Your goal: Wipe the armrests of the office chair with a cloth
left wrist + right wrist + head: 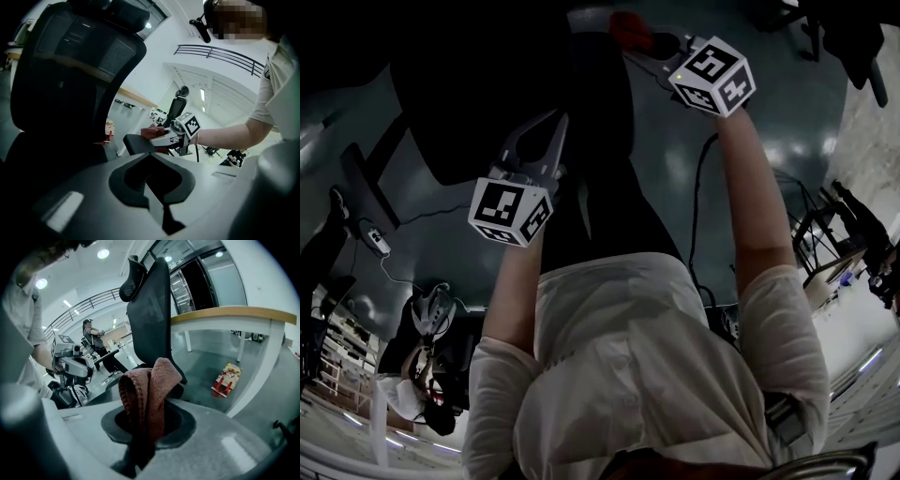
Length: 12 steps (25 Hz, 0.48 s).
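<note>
- The left gripper [150, 158] is nearest. Its jaws are brought together with nothing between them. It hangs low beside the seat, probably held as a spare hand out of the wiping path.
- The right gripper [140, 430] has its jaws pinched on a folded reddish cloth [151, 385], which stands up in a bunched loop beyond the tips. The low grip seems meant to let a thick pad of fabric, not the jaws, meet the chair.
- In the left gripper view, the cloth appears to lie on the end of a dark armrest [137, 143], with the right gripper reaching across to it from the person's side. Wiping looks under way on this armrest; the other one is not visible.
- Behind the armrest rises the office chair [70, 70], with a tall mesh back and a headrest. It faces away from the person, which leaves the armrest open to reach.
- Farther off are a wood-edged desk [234, 315] and a snack packet [226, 379] lying on the floor, both well apart from the work.
</note>
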Each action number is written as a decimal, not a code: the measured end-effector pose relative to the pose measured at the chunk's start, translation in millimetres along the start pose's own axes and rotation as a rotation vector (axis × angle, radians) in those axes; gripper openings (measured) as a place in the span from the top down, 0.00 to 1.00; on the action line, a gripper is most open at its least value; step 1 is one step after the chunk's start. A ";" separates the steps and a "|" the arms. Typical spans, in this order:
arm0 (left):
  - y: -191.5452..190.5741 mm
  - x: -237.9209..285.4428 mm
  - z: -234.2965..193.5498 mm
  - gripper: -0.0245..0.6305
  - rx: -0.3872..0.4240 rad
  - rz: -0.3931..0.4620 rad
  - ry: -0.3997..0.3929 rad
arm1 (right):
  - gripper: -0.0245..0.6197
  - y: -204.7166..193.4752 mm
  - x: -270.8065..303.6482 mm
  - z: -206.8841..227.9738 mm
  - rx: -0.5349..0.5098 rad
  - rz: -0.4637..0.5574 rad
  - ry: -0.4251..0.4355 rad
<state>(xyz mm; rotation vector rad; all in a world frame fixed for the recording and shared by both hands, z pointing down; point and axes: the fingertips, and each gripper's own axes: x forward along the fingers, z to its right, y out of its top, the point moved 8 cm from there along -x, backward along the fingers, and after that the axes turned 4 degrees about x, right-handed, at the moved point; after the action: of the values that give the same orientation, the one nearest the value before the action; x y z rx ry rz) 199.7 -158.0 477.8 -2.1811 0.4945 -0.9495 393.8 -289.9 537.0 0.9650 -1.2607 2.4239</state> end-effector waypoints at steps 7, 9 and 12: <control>-6.7 -6.1 9.9 0.94 0.038 -0.015 -0.057 | 0.88 -25.8 -15.3 -25.1 0.038 0.039 -0.003; -9.9 -11.1 11.8 0.94 0.045 -0.017 -0.073 | 0.88 -33.6 -18.4 -35.5 0.038 0.045 -0.012; -17.5 -17.6 16.1 0.94 0.055 -0.028 -0.092 | 0.88 -48.2 -24.3 -48.1 0.064 0.072 -0.017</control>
<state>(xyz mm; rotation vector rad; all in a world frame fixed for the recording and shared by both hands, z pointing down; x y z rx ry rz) 201.3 -128.6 474.2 -2.1764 0.3912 -0.8623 414.2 -220.7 532.1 0.9760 -1.2507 2.5301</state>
